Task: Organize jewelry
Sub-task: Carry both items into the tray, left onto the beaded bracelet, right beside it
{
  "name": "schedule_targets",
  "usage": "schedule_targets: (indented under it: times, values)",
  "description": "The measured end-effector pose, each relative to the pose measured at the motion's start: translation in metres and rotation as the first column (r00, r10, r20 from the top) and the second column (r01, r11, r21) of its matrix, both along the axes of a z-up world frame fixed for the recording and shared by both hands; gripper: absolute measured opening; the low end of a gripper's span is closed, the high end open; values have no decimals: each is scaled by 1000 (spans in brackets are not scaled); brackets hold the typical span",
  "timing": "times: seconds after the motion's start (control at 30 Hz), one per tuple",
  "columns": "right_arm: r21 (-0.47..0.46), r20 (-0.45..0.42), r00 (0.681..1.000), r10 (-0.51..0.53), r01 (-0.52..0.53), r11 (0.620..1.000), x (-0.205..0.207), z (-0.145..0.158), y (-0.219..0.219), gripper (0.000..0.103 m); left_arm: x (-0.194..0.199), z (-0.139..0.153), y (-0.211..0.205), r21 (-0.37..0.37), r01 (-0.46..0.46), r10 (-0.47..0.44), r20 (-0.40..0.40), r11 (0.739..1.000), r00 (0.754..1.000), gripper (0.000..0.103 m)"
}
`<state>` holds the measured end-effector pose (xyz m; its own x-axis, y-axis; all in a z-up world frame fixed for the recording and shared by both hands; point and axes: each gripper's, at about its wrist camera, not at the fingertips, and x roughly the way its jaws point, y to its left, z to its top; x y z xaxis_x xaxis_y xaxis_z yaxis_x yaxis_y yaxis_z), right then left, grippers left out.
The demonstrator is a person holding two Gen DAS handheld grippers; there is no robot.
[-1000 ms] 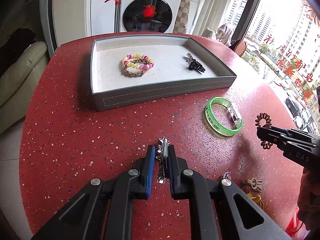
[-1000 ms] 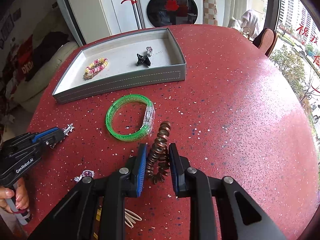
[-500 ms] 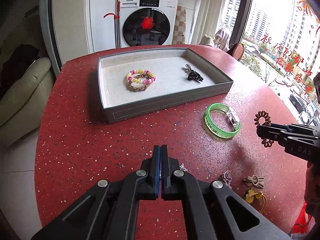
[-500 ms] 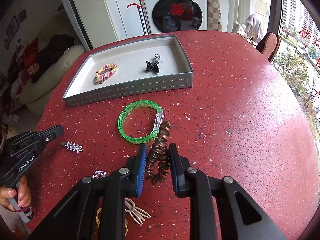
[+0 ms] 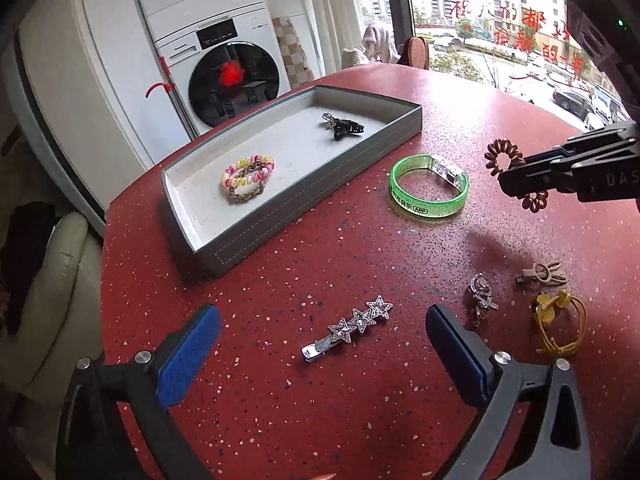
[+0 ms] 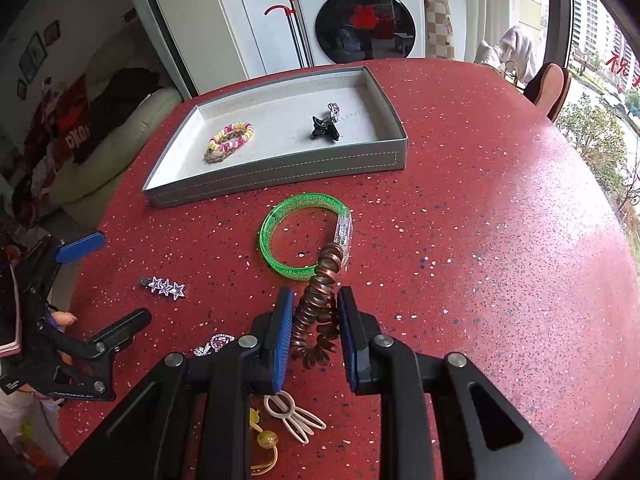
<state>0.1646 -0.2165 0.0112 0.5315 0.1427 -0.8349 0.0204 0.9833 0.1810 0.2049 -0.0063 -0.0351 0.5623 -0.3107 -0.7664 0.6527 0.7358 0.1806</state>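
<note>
Item 1. Left gripper (image 5: 320, 344): jaws stood wide apart, holding nothing. The star hair clip (image 5: 347, 327) lay flat on the red table (image 5: 320, 408) between and just ahead of the fingers, touching neither.

Item 2. Right gripper (image 6: 313, 326): jaws were clamped on the brown spiral hair tie (image 6: 318, 300), its coil sticking out ahead of the fingertips and raised off the table.

Item 3. Loose pieces right of the left gripper: a rhinestone brooch (image 5: 480, 298) just beside the right finger; farther right, a beige rabbit-shaped clip (image 5: 540, 274) and a yellow hair tie (image 5: 558, 322).

Item 4. Green bangle (image 6: 306, 236): on the table just ahead of the right gripper, short of the tray.

Item 5. Grey tray (image 6: 280, 178): well ahead of both grippers. It held a pink-and-yellow spiral bracelet (image 6: 230, 140) over a braided one, left side, and a black claw clip (image 6: 324, 130), right side.

Step in hand, by judgement: carrying the brown tie to the tray, with the star clip not yet collected. The next move would call for carrying the tie forward over the tray's near wall and parting the jaws above a bare patch of lining.
</note>
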Motion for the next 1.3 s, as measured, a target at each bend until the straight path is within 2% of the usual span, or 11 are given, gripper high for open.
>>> schedule_targets:
  times: [0.07, 0.1, 0.13, 0.27, 0.33, 0.4, 0.43, 0.57, 0.77, 1.03, 1.3]
  values:
    - [3, 1, 1000, 7, -7, 1000, -1, 0, 3, 25, 7, -9, -3, 39, 56, -56, -21, 998, 998, 101]
    - [4, 2, 1000, 11, -11, 1000, -2, 1, 4, 25, 11, -14, -5, 56, 92, -90, -43, 994, 995, 91]
    - [4, 4, 1000, 13, -13, 1000, -3, 2, 5, 25, 12, -16, -5, 69, 121, -116, -62, 990, 991, 89]
    - [3, 7, 1000, 20, -20, 1000, -5, 4, 8, 25, 17, -19, -3, 37, 217, -210, -127, 976, 969, 77]
    - [1, 5, 1000, 23, -23, 1000, -4, 4, 9, 25, 20, -18, -2, 2, 238, -234, -181, 971, 955, 66]
    - [4, 3, 1000, 23, -23, 1000, -3, 3, 11, 25, 20, -18, -1, -35, 248, -250, -231, 968, 940, 38]
    - [6, 3, 1000, 24, -24, 1000, -3, 3, 11, 25, 18, -18, -2, -31, 245, -246, -232, 969, 941, 36]
    - [8, 7, 1000, 29, -29, 1000, -3, 3, 14, 25, 9, -18, 4, -61, 182, -192, -237, 981, 952, 35]
    - [15, 19, 999, 33, -33, 999, -3, 6, 17, 25, -7, -13, 10, -129, 20, -50, -239, 991, 970, 35]
    - [29, 32, 999, 36, -37, 999, 6, 15, 17, 25, 1, 21, 17, -258, -149, 96, -206, 955, 974, 35]
    - [43, 60, 996, 60, -63, 997, 40, 35, 20, 25, 46, 50, 17, -329, -283, 234, -182, 901, 955, 35]
